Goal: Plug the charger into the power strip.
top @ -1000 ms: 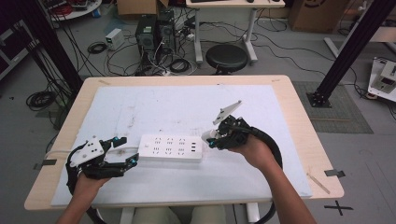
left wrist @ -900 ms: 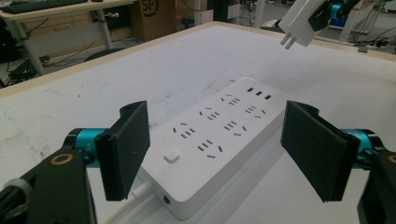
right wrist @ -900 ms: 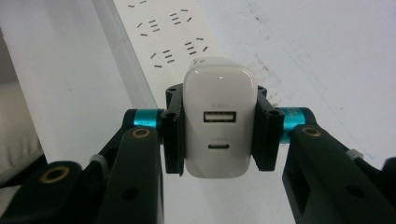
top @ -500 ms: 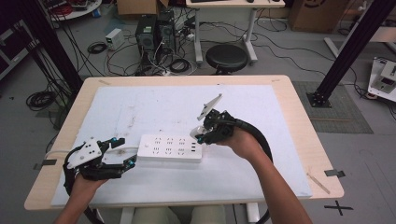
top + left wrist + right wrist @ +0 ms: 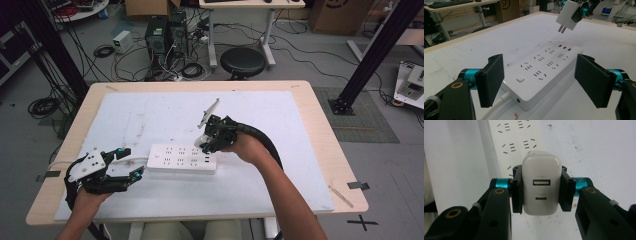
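Observation:
A white power strip (image 5: 182,159) lies flat on the white mat, its sockets facing up; it also appears in the left gripper view (image 5: 544,67) and under the right gripper (image 5: 516,142). My right gripper (image 5: 209,141) is shut on a white USB charger (image 5: 541,186) and holds it just above the strip's right end. From the left gripper view the charger (image 5: 567,15) hangs with its two prongs pointing down, clear of the strip. My left gripper (image 5: 127,169) rests by the strip's left end, open; its pads (image 5: 495,77) stand either side of that end without touching it.
The strip's white cord (image 5: 499,105) runs out toward my left gripper. The mat (image 5: 150,115) covers most of the wooden table (image 5: 325,150). Behind the table are a black stool (image 5: 243,61), computer towers (image 5: 167,32) and floor cables.
My right gripper has carried the charger leftward, from beside the strip's right end to over it. The left gripper and the strip have stayed put.

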`<state>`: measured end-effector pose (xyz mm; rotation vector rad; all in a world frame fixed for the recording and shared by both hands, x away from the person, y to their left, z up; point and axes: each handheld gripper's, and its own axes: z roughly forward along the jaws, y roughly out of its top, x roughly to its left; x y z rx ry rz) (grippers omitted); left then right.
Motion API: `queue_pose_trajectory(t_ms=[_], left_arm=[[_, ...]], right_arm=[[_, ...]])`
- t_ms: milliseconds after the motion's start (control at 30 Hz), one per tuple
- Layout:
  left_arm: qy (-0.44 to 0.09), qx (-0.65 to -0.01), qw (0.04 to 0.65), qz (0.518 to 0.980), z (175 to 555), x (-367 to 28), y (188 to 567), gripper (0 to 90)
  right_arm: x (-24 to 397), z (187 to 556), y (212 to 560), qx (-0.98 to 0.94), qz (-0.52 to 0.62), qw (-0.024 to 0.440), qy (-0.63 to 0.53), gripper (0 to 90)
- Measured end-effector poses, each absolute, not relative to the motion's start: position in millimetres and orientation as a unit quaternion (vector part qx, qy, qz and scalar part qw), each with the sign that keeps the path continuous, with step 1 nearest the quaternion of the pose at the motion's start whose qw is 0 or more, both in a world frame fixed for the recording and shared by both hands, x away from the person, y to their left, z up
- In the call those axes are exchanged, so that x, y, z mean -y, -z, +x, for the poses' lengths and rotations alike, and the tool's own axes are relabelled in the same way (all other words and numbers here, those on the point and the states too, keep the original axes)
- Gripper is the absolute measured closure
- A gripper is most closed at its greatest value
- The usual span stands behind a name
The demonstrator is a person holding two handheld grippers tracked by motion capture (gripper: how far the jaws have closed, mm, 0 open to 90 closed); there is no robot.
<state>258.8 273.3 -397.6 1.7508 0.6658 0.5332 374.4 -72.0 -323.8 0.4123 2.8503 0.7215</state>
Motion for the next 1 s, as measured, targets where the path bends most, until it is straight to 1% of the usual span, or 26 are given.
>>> queue_pose_trajectory(t_ms=[233, 1000], left_arm=[[-0.228, -0.284, 0.562, 0.742, 258, -276, 397, 24.1], [-0.229, -0.290, 0.561, 0.741, 262, -281, 401, 24.1]], right_arm=[[58, 380, 326, -0.964, 0.113, 0.088, -0.223, 63.6], [34, 395, 344, -0.980, 0.072, 0.077, -0.166, 63.6]])
